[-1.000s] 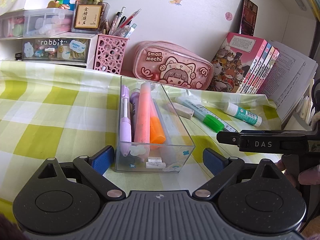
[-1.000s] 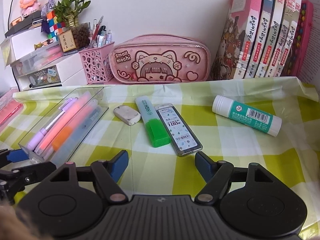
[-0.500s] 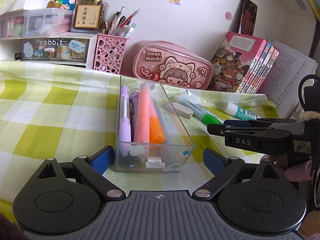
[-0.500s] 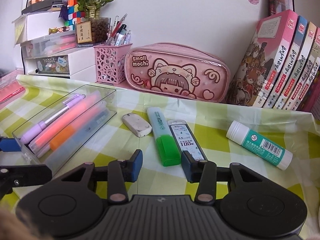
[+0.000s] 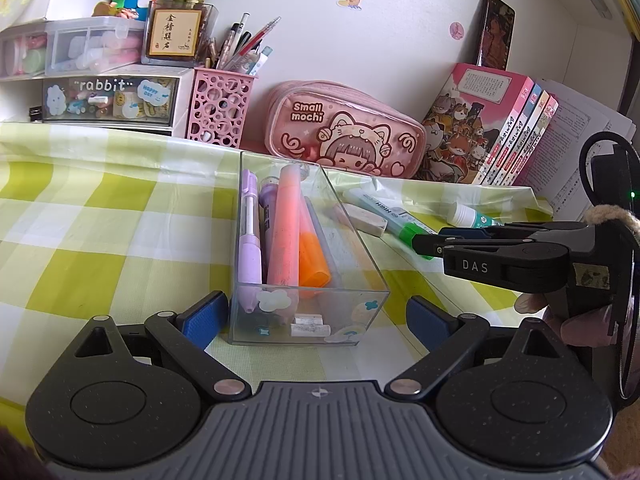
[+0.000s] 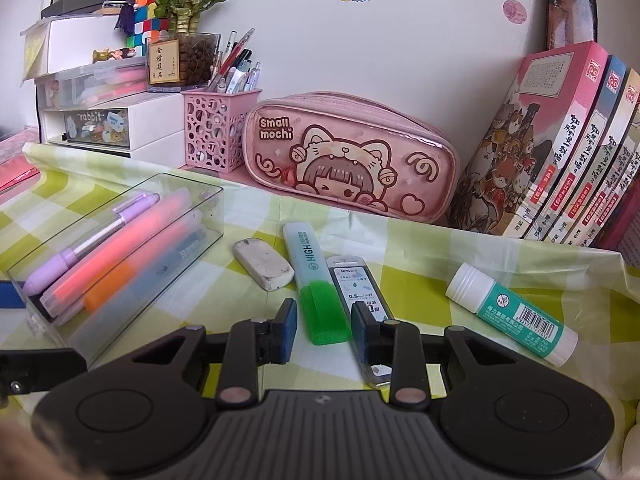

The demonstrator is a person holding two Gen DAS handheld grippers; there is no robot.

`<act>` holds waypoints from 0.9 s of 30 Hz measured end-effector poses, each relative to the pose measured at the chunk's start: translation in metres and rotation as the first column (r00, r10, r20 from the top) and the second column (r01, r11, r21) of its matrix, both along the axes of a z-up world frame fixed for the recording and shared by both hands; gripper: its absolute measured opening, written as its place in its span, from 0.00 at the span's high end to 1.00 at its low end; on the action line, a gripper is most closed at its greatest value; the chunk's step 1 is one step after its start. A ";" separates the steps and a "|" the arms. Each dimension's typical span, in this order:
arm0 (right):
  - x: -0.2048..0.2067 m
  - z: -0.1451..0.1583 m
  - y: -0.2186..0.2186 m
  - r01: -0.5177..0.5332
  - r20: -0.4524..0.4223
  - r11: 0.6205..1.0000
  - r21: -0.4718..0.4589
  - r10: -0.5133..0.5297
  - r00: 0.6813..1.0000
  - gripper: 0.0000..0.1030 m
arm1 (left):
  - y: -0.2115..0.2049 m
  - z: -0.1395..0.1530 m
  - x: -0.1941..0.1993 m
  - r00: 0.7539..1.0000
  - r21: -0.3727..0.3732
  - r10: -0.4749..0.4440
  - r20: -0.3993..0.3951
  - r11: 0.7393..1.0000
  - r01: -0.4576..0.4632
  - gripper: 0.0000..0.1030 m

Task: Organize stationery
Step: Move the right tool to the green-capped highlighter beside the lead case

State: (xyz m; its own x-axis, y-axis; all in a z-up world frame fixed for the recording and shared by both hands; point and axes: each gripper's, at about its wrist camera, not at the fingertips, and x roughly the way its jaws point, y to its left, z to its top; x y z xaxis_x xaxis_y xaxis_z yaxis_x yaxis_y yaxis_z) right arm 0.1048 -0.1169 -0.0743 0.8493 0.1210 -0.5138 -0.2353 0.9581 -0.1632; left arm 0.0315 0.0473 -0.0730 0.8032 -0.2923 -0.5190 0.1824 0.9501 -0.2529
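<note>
Left wrist view: the left tongs [image 5: 310,318] stand wide open, their blue pads on either side of the near end of a clear box [image 5: 308,256] on the checked tabletop [image 5: 100,232]. One pad lies just beside the box's left corner; the other is off to the right, apart from it. The box holds a purple pen [image 5: 250,240], a pink marker [image 5: 285,224] and an orange one [image 5: 312,252], lying lengthwise. To the right, the right tongs [image 5: 430,240] reach in sideways over the green cap of a highlighter [image 5: 390,218], with an eraser [image 5: 366,220] just beside it.

Right wrist view: the right tongs [image 6: 324,330] are partly closed, pads on both sides of the highlighter's [image 6: 316,276] green cap with small gaps showing, so nothing is gripped. A lead case [image 6: 358,294] lies touching the highlighter on the right, its near end under the right pad. The eraser [image 6: 263,263] sits to the left, a glue stick [image 6: 512,314] well to the right, the box [image 6: 116,248] at far left. A pink pouch [image 6: 352,160] stands behind.
</note>
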 end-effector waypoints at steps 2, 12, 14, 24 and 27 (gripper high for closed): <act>0.000 -0.001 0.003 0.004 0.008 1.000 -0.026 -0.003 1.000 0.44 | 0.000 0.000 0.000 1.000 0.000 0.000 0.000 1.000 0.000 0.11; -0.010 0.006 -0.008 0.014 -0.079 0.999 0.037 -0.011 0.997 0.48 | 0.000 0.000 0.000 1.000 0.000 0.000 0.000 1.000 0.000 0.11; -0.011 0.005 -0.011 0.014 -0.094 0.999 0.044 -0.010 0.995 0.48 | -0.001 0.000 0.000 1.000 0.000 0.000 0.000 1.000 0.000 0.11; 0.006 0.011 -0.011 0.011 -0.070 0.999 0.049 -0.008 0.998 0.47 | 0.000 0.000 0.000 1.000 0.000 -0.001 0.000 1.000 0.001 0.11; 0.012 0.006 -0.004 -0.006 -0.072 1.000 0.010 0.006 0.997 0.47 | 0.000 0.000 0.000 1.000 0.000 -0.001 0.000 1.000 0.001 0.11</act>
